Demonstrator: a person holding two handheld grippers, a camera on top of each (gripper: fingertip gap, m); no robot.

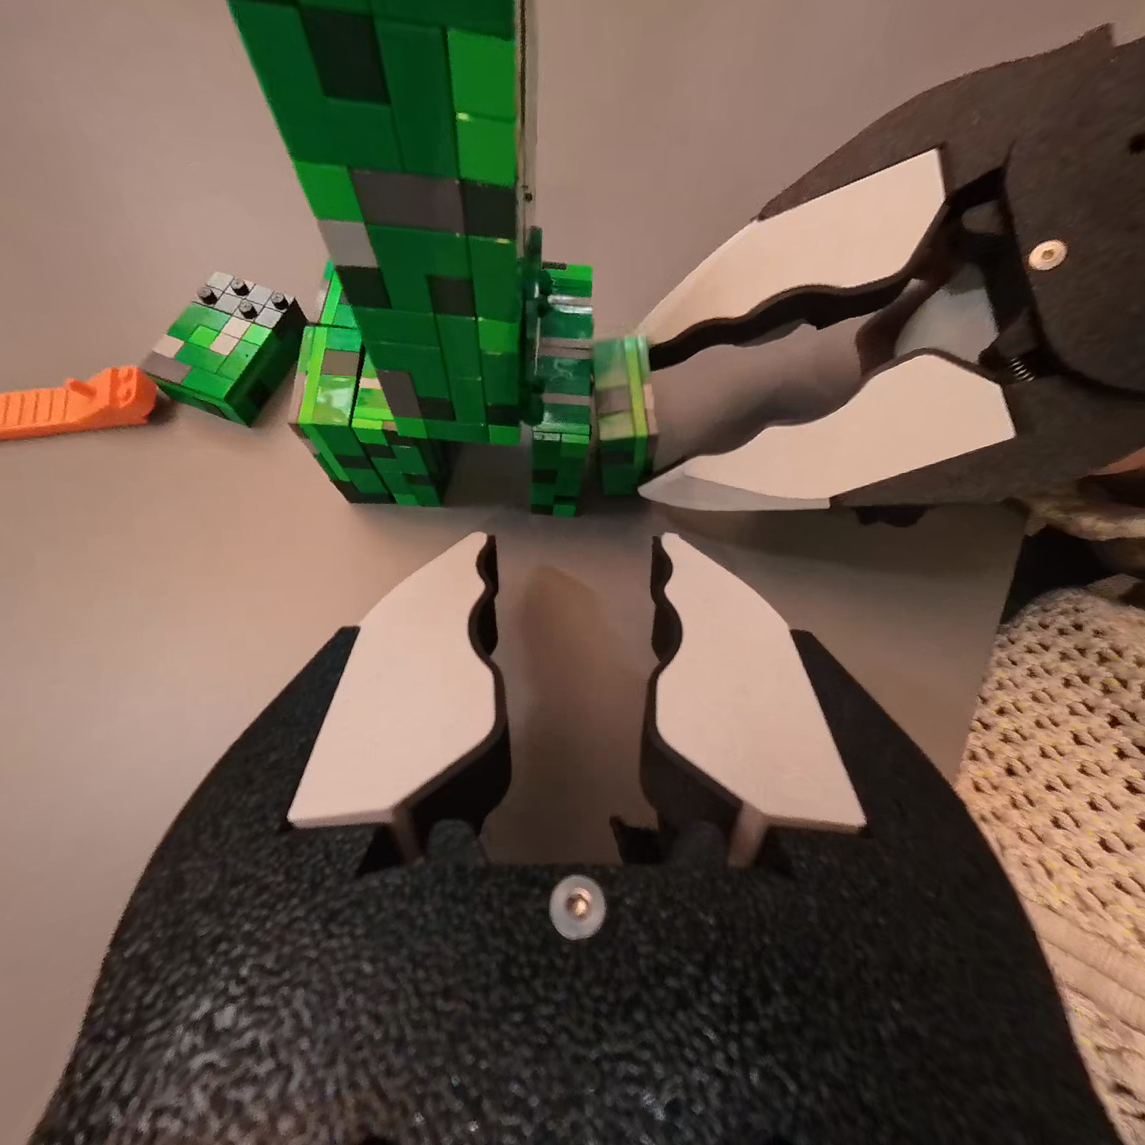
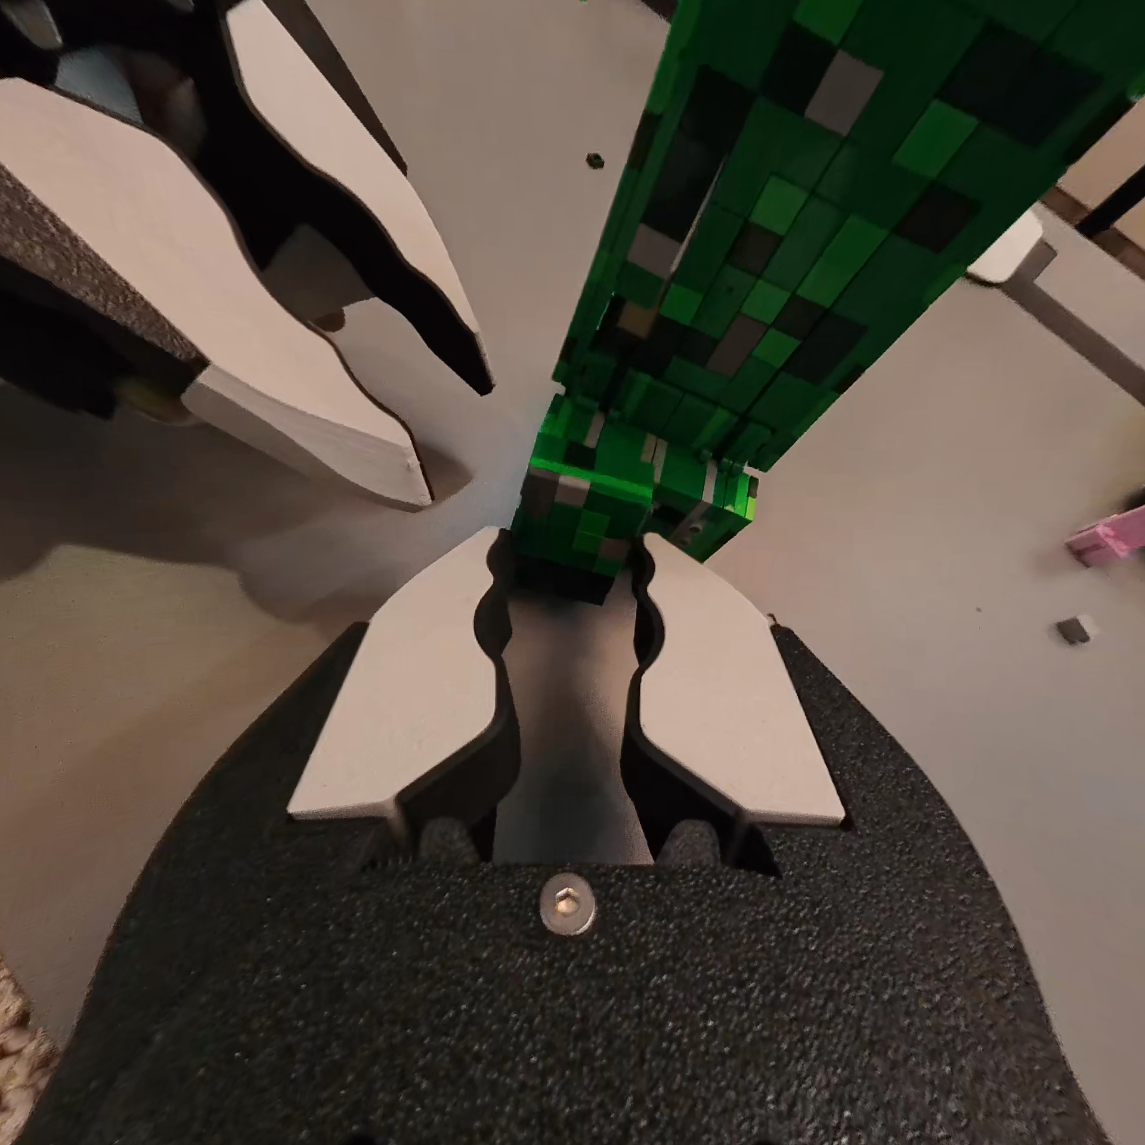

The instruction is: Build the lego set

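At frame centre stands my tall green lego figure [image 1: 403, 248], mostly built. My right gripper [image 1: 644, 421], entering from the right, clamps a green foot block [image 1: 622, 415] against its base. My left gripper [image 1: 573, 545] hovers empty, jaws apart, below. Another green block [image 1: 229, 353] waits unattached at left, beside an orange separator tool [image 1: 68, 406].
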